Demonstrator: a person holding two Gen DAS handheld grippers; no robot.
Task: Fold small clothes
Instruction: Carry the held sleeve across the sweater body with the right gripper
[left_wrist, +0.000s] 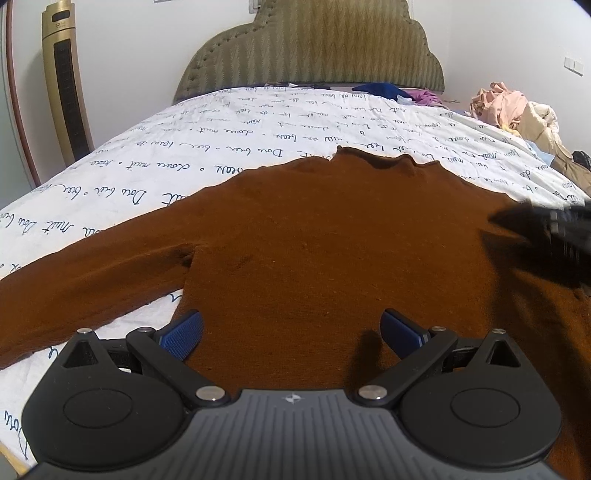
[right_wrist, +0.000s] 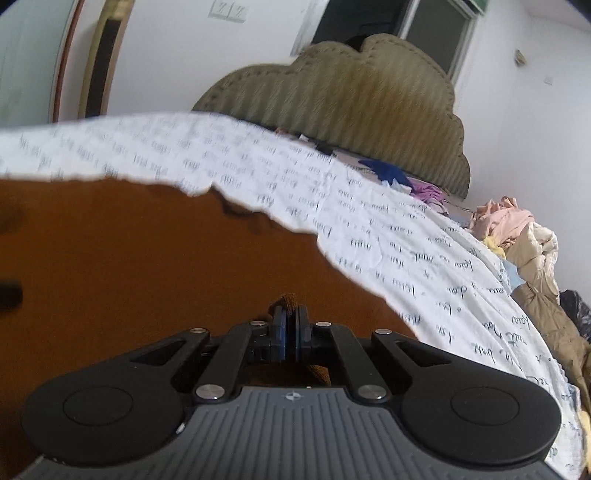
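Note:
A rust-brown knit sweater (left_wrist: 314, 240) lies flat on the white bedsheet with blue script (left_wrist: 166, 158), collar toward the headboard and one sleeve stretched out to the left. My left gripper (left_wrist: 291, 328) hovers over the sweater's lower body with its blue pads wide apart and nothing between them. The right gripper (left_wrist: 546, 229) shows there as a dark blur over the sweater's right side. In the right wrist view the right gripper (right_wrist: 291, 321) is shut, and a small tuft of the brown sweater (right_wrist: 147, 258) sticks out from between its pads.
An olive padded headboard (left_wrist: 314, 48) stands at the far end. Blue and purple clothes (left_wrist: 402, 92) lie near it, and a heap of pink and beige garments (left_wrist: 517, 114) sits at the bed's right side. A gold tower fan (left_wrist: 64, 81) stands to the left.

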